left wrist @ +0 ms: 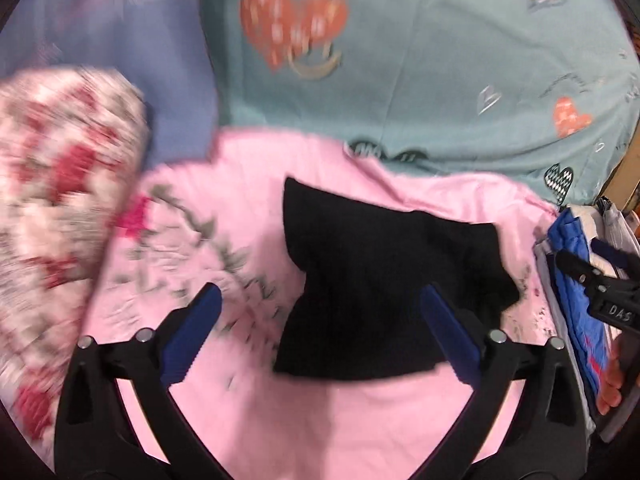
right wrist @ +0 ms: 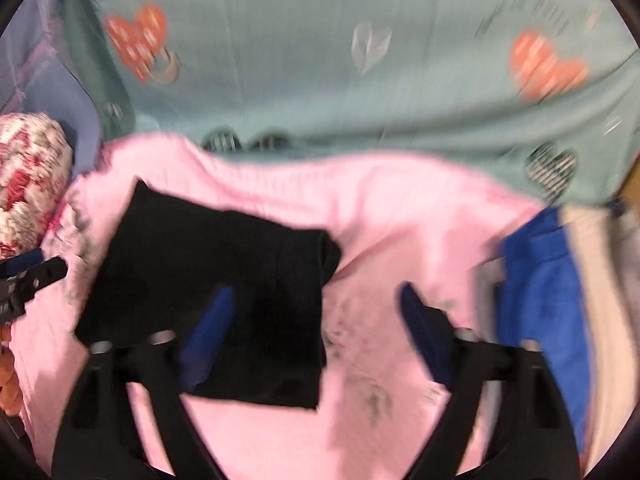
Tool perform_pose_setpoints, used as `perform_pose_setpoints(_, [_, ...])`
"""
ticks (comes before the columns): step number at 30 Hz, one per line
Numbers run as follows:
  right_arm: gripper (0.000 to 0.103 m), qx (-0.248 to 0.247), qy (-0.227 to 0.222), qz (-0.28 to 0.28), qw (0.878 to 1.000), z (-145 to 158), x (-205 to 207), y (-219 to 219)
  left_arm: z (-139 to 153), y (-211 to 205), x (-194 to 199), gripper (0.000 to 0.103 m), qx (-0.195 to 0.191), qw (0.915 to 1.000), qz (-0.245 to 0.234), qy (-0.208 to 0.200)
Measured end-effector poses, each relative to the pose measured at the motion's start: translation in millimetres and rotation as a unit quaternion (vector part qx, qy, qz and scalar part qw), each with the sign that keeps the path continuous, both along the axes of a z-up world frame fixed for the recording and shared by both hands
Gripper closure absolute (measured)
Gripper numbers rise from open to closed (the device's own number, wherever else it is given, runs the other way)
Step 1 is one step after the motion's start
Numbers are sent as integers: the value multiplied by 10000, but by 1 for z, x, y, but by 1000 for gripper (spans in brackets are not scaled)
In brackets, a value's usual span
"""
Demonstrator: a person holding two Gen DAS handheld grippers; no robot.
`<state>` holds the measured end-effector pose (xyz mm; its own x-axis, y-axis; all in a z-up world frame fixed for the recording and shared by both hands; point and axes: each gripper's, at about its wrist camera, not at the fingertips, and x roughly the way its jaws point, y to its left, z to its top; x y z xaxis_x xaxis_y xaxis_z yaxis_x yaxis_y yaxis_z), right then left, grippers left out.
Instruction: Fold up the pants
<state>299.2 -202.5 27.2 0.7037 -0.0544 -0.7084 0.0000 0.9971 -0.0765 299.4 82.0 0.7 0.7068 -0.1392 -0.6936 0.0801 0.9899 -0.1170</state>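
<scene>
The black pants [left wrist: 372, 280] lie folded into a small bundle on a pink cloth [left wrist: 320, 420]; they also show in the right wrist view [right wrist: 208, 280]. My left gripper [left wrist: 320, 300] is open and empty, its blue fingers [left wrist: 196, 332] above the bundle's near left part. My right gripper [right wrist: 316, 300] is open and empty, above the bundle's right edge and the pink cloth [right wrist: 400, 220]. The right gripper's tip shows at the right edge of the left wrist view [left wrist: 600, 292]; the left gripper's tip shows at the left of the right wrist view [right wrist: 28, 280].
A teal sheet with heart prints [left wrist: 440, 60] covers the bed behind. A red floral pillow [left wrist: 52, 200] lies at the left. A stack of folded clothes with a blue garment [right wrist: 540, 300] on top sits at the right. Both views are blurred.
</scene>
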Motion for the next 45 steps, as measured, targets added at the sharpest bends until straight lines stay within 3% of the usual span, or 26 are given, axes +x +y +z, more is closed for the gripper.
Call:
perform_pose_setpoints(1, [6, 0, 0, 0, 10000, 0, 0, 0, 9, -4, -22, 2, -13, 10000, -7, -98])
perform_pose_setpoints(5, [5, 150, -330, -37, 9993, 28, -80, 10, 16, -29, -105, 2, 227, 9995, -21, -217])
perform_pose_setpoints(9, [5, 432, -420, -122, 9981, 15, -156, 10, 5, -39, -158, 2, 44, 9989, -134, -450])
perform_pose_setpoints(11, [5, 497, -484, -199, 9974, 4, -182, 9, -2, -47, -172, 2, 271, 9977, -105, -619])
perform_pose_setpoints(14, [5, 420, -669, -362, 9962, -7, -193, 9, -13, -59, -177, 2, 651, 9952, -113, -721])
perform_pose_setpoints(20, [5, 361, -821, -623, 9940, -20, -196, 5, -34, -59, -176, 2, 663, 9951, 50, -734])
perform_pose_setpoints(25, [5, 410, -582, -756, 9946, -42, -187, -3, -58, -61, -163, 2, 771, 9961, 109, -407])
perform_pose_setpoints(30, [5, 414, -245, -710, 9963, -62, -176, -5, -67, -66, -163, 2, 916, 9950, 85, -377])
perform_pose_setpoints(45, [5, 438, -121, -572, 9973, -67, -176, 0, -68, -60, -160, 2, 699, 9970, 183, -274])
